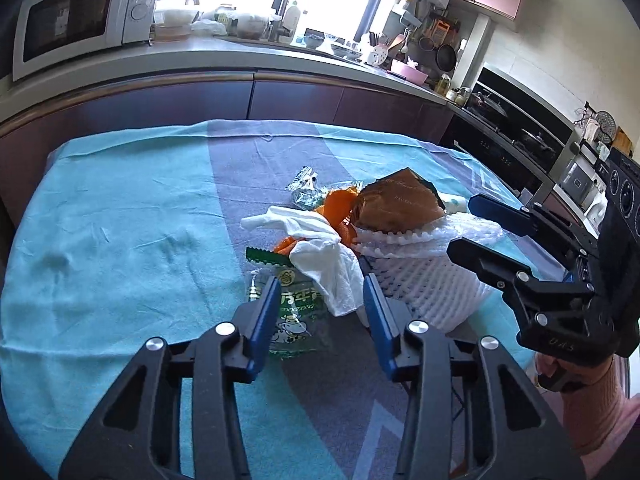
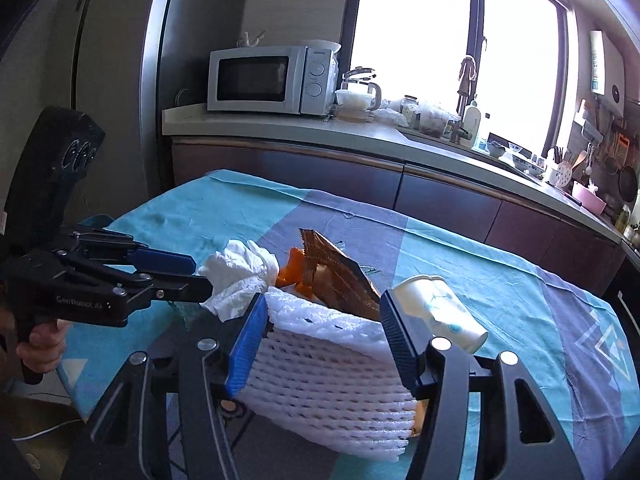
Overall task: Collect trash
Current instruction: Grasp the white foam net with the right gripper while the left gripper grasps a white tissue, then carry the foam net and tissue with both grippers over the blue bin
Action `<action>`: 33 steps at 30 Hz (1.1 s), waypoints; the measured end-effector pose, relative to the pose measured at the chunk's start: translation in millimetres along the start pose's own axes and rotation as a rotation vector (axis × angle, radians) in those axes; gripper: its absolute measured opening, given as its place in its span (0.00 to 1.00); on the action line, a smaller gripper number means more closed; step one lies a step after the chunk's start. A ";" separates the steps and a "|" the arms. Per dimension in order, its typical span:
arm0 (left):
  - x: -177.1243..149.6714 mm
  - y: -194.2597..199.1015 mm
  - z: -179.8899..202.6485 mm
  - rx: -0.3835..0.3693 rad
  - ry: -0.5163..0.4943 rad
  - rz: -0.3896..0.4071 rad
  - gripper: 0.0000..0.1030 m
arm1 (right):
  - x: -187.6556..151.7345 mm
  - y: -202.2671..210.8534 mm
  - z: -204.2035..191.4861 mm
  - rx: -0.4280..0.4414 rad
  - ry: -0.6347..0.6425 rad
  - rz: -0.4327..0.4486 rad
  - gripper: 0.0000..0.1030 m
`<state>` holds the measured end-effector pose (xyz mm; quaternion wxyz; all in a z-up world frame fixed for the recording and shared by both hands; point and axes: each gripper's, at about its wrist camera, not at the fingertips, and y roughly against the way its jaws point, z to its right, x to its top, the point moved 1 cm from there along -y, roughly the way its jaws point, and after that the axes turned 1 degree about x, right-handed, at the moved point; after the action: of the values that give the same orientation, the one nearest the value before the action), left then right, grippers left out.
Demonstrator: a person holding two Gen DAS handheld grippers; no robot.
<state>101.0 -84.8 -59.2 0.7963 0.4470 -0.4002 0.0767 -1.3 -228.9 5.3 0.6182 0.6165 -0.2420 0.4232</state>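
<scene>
A pile of trash lies on the blue and purple tablecloth (image 1: 120,220): a crumpled white tissue (image 1: 320,252), a brown wrapper (image 1: 396,204), orange peel (image 1: 338,204), a clear green-printed bag (image 1: 292,320), a small clear wrapper (image 1: 306,186) and white foam netting (image 1: 432,276). My left gripper (image 1: 322,300) is open, its fingers on either side of the tissue's near end and over the green bag. My right gripper (image 2: 324,320) is open around the foam netting (image 2: 328,368). A paper cup (image 2: 440,312) lies on its side just right of it.
The kitchen counter (image 1: 240,50) runs behind the table, with a microwave (image 1: 76,20), a sink tap and dishes. A stove and oven (image 1: 516,136) stand at the right. The table's near edge is below both grippers.
</scene>
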 end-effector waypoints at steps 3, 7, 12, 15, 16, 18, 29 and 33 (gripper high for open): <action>0.8 -7.1 -3.0 -0.010 0.019 -0.021 0.19 | -0.4 -0.9 -2.7 0.020 0.018 -0.014 0.25; 0.1 -6.8 -1.9 -0.019 0.026 -0.019 0.08 | -0.9 1.8 -4.3 0.051 0.022 -0.014 0.10; 2.0 3.5 1.7 -0.017 0.014 0.013 0.02 | 4.9 14.3 -0.7 0.069 -0.009 0.023 0.09; 3.7 12.4 0.2 -0.021 0.021 0.033 0.02 | 10.4 23.7 1.9 0.083 -0.031 0.049 0.09; 4.2 15.6 -0.3 -0.023 0.023 0.041 0.02 | 12.6 27.7 2.5 0.093 -0.040 0.060 0.08; 4.9 23.6 -1.1 -0.023 0.023 0.059 0.02 | 17.0 34.9 3.2 0.106 -0.050 0.083 0.08; 5.4 81.3 -8.7 -0.021 0.034 0.175 0.02 | 38.3 52.2 -8.4 0.251 -0.105 0.170 0.08; -1.3 103.4 -13.4 0.003 0.036 0.211 0.02 | 44.3 50.2 -21.1 0.298 -0.097 0.179 0.08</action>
<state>58.1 -13.3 3.4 0.7903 0.4021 -0.4304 0.1687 -24.0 -204.5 67.0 0.4672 0.6971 -0.2603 0.4775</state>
